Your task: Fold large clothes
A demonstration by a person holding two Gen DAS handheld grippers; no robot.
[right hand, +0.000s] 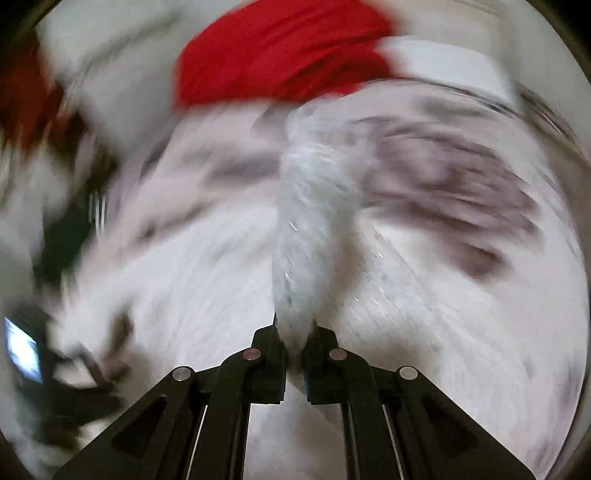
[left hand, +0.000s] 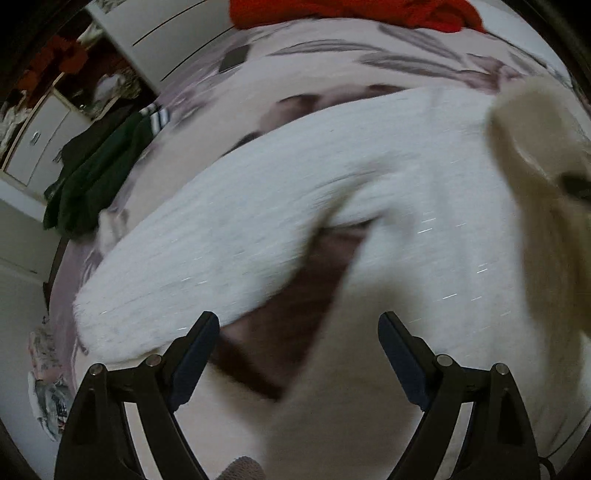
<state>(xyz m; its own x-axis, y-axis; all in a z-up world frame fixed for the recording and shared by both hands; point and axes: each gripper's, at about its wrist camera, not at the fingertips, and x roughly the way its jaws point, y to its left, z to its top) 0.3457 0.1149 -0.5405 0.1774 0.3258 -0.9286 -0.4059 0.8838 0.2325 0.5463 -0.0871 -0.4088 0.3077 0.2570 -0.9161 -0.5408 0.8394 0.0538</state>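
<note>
A white ribbed knit sweater [left hand: 258, 206] lies spread on a bed with a pale, grey-patterned cover [left hand: 332, 62]. One sleeve reaches toward the lower left. My left gripper [left hand: 299, 332] is open and empty, just above the gap between sleeve and body. In the blurred right wrist view, my right gripper [right hand: 295, 339] is shut on a bunched part of the white sweater [right hand: 314, 229], which stretches away from its jaws. A lifted cream-looking fold [left hand: 546, 173] hangs at the right of the left wrist view.
A red garment [left hand: 351, 13] lies at the far side of the bed; it also shows in the right wrist view [right hand: 280, 55]. A dark green garment with white stripes [left hand: 99, 173] lies at the bed's left edge. White cabinets [left hand: 40, 144] stand beyond it.
</note>
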